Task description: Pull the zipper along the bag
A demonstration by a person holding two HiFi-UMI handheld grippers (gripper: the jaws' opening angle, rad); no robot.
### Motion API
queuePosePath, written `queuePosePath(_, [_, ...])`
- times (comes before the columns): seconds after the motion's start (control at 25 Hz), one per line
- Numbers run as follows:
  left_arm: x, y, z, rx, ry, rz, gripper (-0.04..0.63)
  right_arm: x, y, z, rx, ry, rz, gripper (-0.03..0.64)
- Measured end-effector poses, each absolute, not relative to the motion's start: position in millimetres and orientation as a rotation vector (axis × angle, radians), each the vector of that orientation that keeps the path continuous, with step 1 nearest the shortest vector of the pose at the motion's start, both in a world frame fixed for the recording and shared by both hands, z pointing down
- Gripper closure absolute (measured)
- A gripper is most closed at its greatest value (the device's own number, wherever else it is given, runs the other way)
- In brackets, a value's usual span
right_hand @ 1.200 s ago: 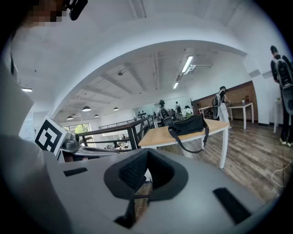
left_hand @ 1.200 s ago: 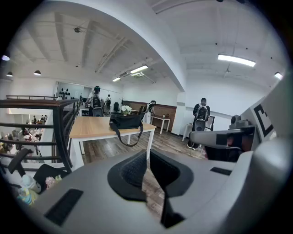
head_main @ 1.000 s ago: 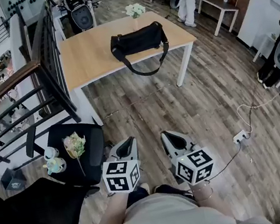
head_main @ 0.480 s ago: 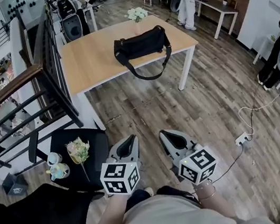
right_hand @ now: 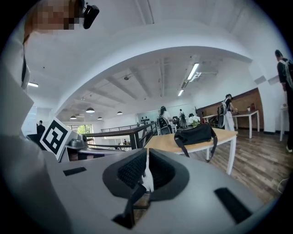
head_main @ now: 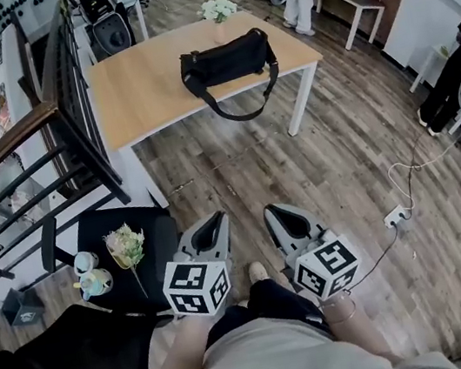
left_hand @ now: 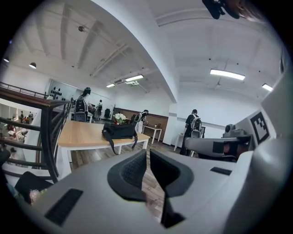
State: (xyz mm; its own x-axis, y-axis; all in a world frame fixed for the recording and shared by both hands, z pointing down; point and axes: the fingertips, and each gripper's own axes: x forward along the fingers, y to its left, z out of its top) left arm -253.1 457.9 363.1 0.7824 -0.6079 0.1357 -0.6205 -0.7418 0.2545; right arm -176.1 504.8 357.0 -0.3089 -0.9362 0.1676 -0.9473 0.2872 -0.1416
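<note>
Approach step. Left gripper point(head_main: 216, 218), right gripper point(head_main: 271, 211) closed, empty. Bag point(head_main: 224, 58) on table point(head_main: 137, 103), well ahead of fingers point(head_main: 196, 236). Next: reach bag, open, find zipper.

L gripper point(head_main: 215, 219) & R gripper point(head_main: 273, 212): grey shells, blk ribbed pads. Behind the jaws, L marker cube point(head_main: 197, 287) & R marker cube point(head_main: 326, 266): wht w/ blk square patterns. Far ahead of both jaws: blk bag point(head_main: 224, 59) w/ blk strap, on table point(head_main: 144, 97) w/ pale wood top, wht legs. Flowers point(head_main: 217, 9) beyond bag: wht. Floor point(head_main: 341, 160) under jaws: grey-brown wood planks. Left of L jaws: blk chair point(head_main: 156, 236); railing point(head_main: 84, 108) dark w/ brown handrail. Right of R jaws: wht power strip point(head_main: 393, 218).
</note>
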Motion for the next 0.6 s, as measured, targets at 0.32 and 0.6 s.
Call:
queuePosePath(0.32, [-235,402,381,2.652,-1.013,0.135,0.549,-146,446,374,1.780,-2.466,0.380,0.565])
queuePosePath(0.6, [-193,321,372,2.665,-1.057,0.148,0.506,-102,362,367,1.757,-2.459,0.380,0.552])
